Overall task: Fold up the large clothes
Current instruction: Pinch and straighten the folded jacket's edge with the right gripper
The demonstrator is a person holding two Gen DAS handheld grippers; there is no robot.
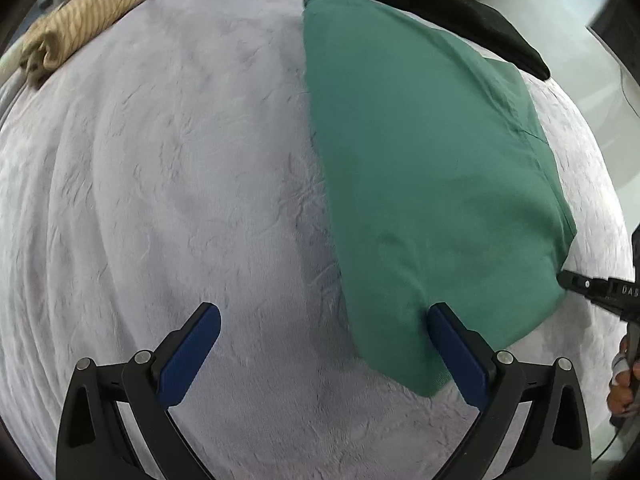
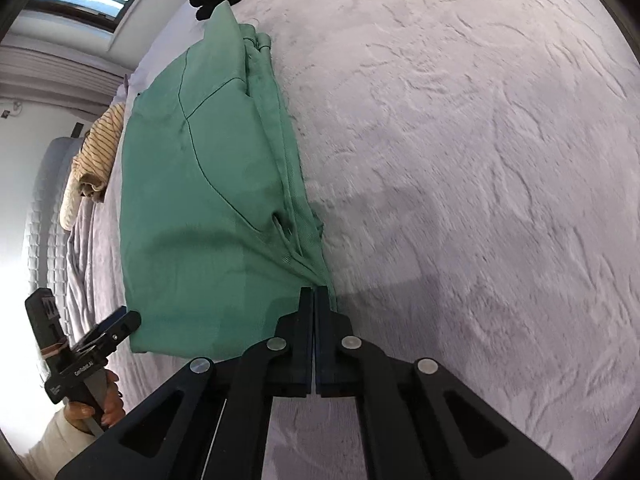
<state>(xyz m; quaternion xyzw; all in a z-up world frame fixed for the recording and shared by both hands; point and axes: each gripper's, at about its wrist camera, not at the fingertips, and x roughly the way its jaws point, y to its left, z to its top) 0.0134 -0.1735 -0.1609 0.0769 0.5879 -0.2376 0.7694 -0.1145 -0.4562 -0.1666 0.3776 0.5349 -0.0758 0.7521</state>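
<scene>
My left gripper (image 1: 324, 344) is spread wide over the blanket (image 1: 160, 180), pointing steeply down, and it holds nothing; its right finger (image 1: 456, 352) overlaps the near edge of the green garment (image 1: 420, 168), though I cannot tell whether it touches the cloth. The garment lies folded into a long strip ahead and to the right of that gripper, reaching from near its right finger up toward the far side of the bed. A black garment (image 1: 460, 12) sits beyond the far end of the green one, touching or just beside it. A striped cloth (image 1: 80, 24) is bunched well off to the upper left. My right gripper (image 2: 314, 294) has its fingers pressed together with no gap, tips right at the near corner of the green garment, where the layered edges gather; whether any cloth is pinched between the pads I cannot tell. In the right wrist view the green strip runs ahead and to the left of the tips, with bare blanket off to the right.
</scene>
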